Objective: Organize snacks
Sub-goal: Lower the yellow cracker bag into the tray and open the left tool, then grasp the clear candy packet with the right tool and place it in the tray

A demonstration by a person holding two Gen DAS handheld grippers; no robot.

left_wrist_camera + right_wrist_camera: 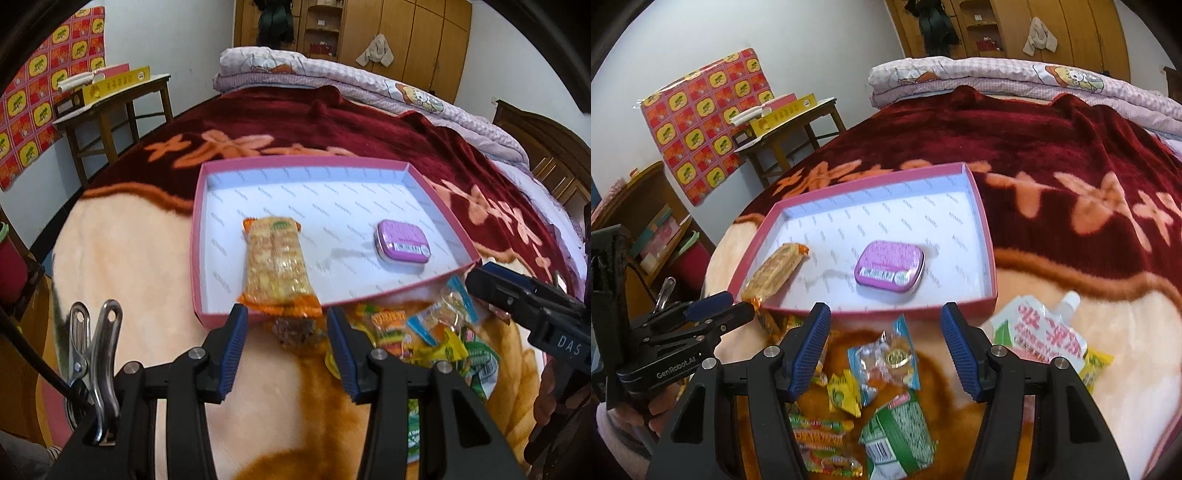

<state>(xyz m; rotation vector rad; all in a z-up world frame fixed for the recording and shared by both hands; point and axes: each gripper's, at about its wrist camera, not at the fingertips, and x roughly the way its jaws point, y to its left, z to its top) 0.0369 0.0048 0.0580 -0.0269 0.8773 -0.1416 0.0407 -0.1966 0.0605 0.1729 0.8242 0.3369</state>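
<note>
A shallow pink box with a white floor lies on the bed blanket; it also shows in the right wrist view. In it lie a long orange snack pack, whose near end overhangs the front rim, and a purple tin. My left gripper is open just short of the snack pack's near end. My right gripper is open above a pile of loose snacks, with a clear blue-edged candy pack under it. A white spouted pouch lies right of the pile.
A wooden side table with yellow boxes stands left of the bed. A folded quilt lies at the far end. The right gripper's body shows at the right of the left wrist view.
</note>
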